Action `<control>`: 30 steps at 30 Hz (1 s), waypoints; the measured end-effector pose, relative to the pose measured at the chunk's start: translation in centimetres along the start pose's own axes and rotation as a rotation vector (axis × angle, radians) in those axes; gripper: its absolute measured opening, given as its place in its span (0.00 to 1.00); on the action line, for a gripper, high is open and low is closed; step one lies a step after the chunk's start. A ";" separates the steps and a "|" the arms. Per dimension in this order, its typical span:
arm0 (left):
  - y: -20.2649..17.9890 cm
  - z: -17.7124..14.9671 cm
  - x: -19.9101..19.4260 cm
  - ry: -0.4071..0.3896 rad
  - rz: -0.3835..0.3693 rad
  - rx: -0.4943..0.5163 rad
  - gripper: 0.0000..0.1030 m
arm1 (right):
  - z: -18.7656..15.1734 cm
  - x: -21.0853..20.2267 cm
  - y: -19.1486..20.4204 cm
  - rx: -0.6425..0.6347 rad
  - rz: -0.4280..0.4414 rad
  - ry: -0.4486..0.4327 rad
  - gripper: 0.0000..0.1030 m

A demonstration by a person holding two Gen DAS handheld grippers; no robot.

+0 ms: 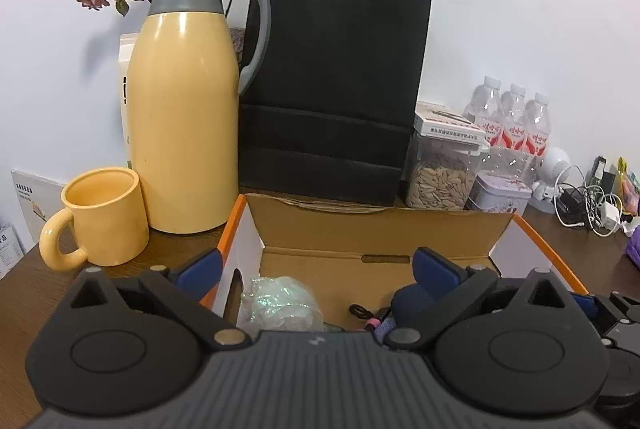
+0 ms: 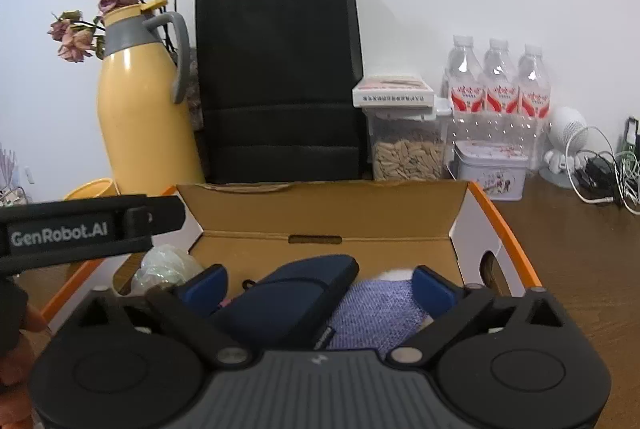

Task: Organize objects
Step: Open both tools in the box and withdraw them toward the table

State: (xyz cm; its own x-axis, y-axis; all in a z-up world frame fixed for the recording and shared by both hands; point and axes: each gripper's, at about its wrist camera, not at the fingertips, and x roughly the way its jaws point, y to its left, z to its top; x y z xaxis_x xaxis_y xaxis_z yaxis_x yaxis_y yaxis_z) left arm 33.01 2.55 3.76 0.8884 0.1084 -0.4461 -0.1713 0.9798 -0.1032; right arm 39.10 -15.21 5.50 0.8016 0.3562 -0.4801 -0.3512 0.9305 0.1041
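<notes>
Two claws, left (image 1: 316,269) and right (image 2: 320,285), hover over the open cardboard box with orange edges (image 2: 496,225) on the brown wooden counter (image 2: 580,253); each has its blue-padded fingers spread wide and holds nothing. The box already contains a dark navy zip pouch (image 2: 288,293), a lavender knitted cloth (image 2: 376,313) and a crumpled clear plastic wrapper (image 1: 280,301). Judged step: choosing the next object to pick up or straighten inside the box. The next move would call for lowering one claw and closing it on a single item without snagging its neighbours. Legible writing: "GenRobot.AI" on the left claw's black body in the right wrist view. Print on the flat white carton (image 2: 394,91) atop the clear seed container (image 2: 408,153) and the red labels of the three water bottles (image 2: 498,85) is too small to read.
</notes>
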 end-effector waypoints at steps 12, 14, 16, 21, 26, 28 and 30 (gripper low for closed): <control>0.0 0.5 -1.5 -0.023 -0.011 0.006 1.00 | 0.4 -1.5 0.7 -0.041 0.003 -0.007 1.00; 0.0 0.7 -2.4 -0.039 -0.020 0.011 1.00 | 0.5 -2.2 0.8 -0.056 -0.003 -0.017 1.00; 0.2 0.8 -3.3 -0.052 -0.026 0.013 1.00 | 0.5 -3.1 0.8 -0.073 -0.007 -0.030 1.00; 0.9 0.8 -6.1 -0.090 -0.036 0.022 1.00 | 0.6 -5.9 0.8 -0.111 -0.018 -0.075 1.00; 1.7 0.1 -8.5 -0.095 -0.051 0.063 1.00 | -0.6 -8.9 1.0 -0.141 -0.019 -0.121 1.00; 2.2 -0.6 -9.4 -0.105 -0.048 0.067 1.00 | -1.2 -10.0 1.0 -0.146 -0.008 -0.128 1.00; 2.8 -1.3 -10.2 -0.101 -0.047 0.064 1.00 | -1.9 -11.1 0.8 -0.143 0.000 -0.136 1.00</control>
State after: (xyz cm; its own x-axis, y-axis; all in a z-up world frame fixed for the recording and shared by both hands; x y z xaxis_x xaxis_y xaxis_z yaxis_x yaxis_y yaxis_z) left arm 22.92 3.96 6.87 0.9337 0.0753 -0.3500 -0.1037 0.9926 -0.0631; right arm 29.00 -18.57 9.31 0.8562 0.3733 -0.3571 -0.4085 0.9124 -0.0257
